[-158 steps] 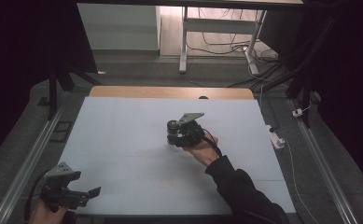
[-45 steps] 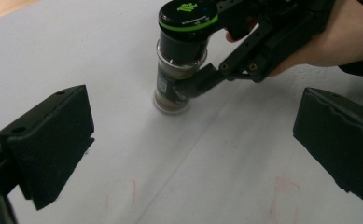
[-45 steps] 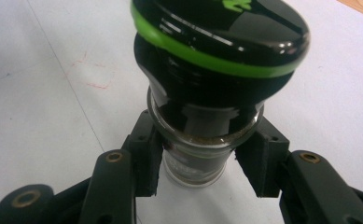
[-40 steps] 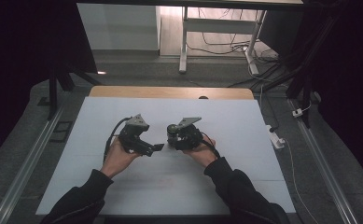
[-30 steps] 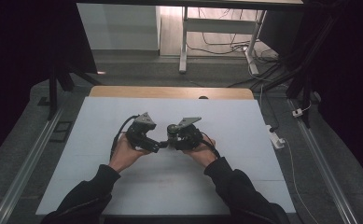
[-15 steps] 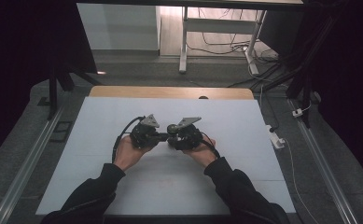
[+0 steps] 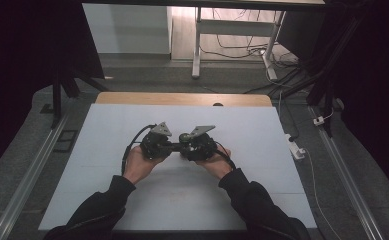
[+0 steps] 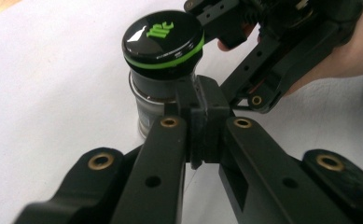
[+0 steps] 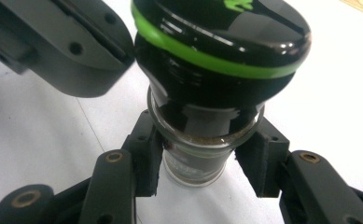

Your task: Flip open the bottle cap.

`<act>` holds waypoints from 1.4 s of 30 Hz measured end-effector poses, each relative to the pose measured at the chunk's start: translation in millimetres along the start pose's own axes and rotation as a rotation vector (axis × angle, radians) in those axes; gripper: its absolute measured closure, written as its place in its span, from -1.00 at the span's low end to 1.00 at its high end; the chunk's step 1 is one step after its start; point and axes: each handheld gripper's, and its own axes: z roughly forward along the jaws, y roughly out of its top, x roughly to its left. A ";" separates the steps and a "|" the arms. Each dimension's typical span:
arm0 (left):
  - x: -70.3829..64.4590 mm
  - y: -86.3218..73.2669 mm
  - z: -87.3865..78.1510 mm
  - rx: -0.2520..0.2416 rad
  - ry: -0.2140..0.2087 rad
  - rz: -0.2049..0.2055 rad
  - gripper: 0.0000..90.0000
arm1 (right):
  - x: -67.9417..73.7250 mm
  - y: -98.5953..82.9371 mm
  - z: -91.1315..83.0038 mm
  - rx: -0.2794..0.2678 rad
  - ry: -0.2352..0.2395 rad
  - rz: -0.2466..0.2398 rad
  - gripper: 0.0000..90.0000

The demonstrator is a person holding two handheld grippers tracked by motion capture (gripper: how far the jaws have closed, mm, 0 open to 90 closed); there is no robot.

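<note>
My left gripper (image 7: 168, 146) has come in from the lower left corner of the high view, where it sat 5.3 s ago, to the middle of the frame. It now meets my right gripper (image 7: 186, 145) over the white table (image 7: 262, 150). In the last 1.3 s it has closed the remaining gap, while my right hand has barely shifted.

Between the 2 tools stands a small glass jar (image 9: 195, 158) with a glossy black lid (image 8: 163, 35) ringed by a green band, just left of center in the high view and upright on the table. In the right gripper view my right jaws are clamped on the glass neck just under the lid, 1 pad (image 9: 146, 156) pressed on each side. In the left gripper view my left jaws sit drawn together with no real gap, their tips just in front of the jar's body below the lid; I cannot tell whether they touch it.

I judge this to mean the jar is now braced by my right tool and my left has arrived to work the lid. With its jaws together it cannot take the lid yet, so it must first spread them and rise to the green band.
</note>
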 end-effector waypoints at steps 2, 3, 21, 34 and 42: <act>-0.2 1.5 -1.9 -0.006 0.002 -0.002 0.97 | 0.0 -0.1 0.0 0.000 0.000 0.001 0.17; 0.0 2.1 -2.3 -0.010 0.001 -0.006 0.97 | 0.0 -0.1 0.0 0.000 0.000 0.000 0.17; 10.1 8.9 -4.5 -0.043 0.011 -0.052 0.97 | -0.9 -0.8 0.4 -0.004 -0.001 0.003 0.17; 20.7 19.4 -3.2 -0.061 0.040 -0.069 0.97 | -0.1 -0.8 1.0 0.000 -0.006 -0.012 0.17; 30.0 18.3 0.8 -0.049 0.065 -0.103 0.97 | -0.1 -0.9 1.0 0.000 -0.005 -0.018 0.17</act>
